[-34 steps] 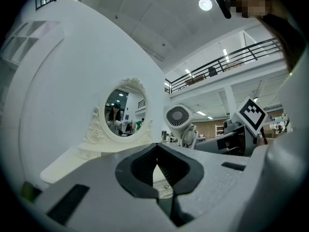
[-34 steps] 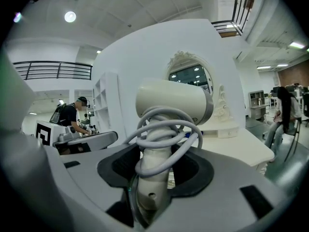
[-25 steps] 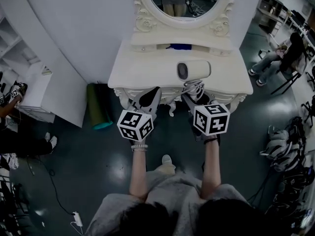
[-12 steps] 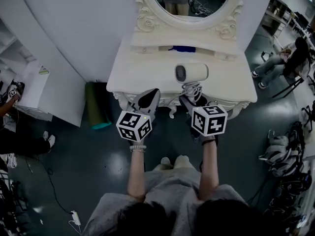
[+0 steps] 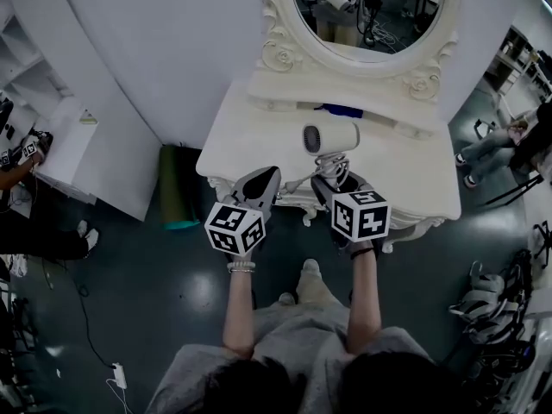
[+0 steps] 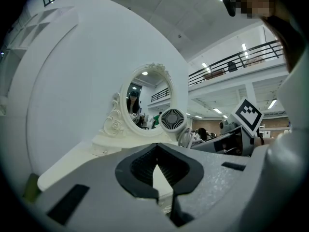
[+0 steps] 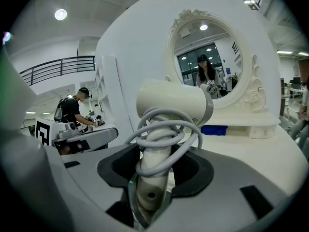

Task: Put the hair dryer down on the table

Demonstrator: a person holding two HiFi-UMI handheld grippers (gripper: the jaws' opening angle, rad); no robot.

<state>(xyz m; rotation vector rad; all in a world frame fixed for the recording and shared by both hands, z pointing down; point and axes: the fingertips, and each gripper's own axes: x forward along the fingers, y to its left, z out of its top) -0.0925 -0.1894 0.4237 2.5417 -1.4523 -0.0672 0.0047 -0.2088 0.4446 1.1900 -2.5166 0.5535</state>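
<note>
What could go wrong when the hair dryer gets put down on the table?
The cord loops loosely round the handle, right where the right gripper holds it, so it might snag when the gripper lets go. The hair dryer is held over the front part of the table, so if set down close to that edge it might roll off.
</note>
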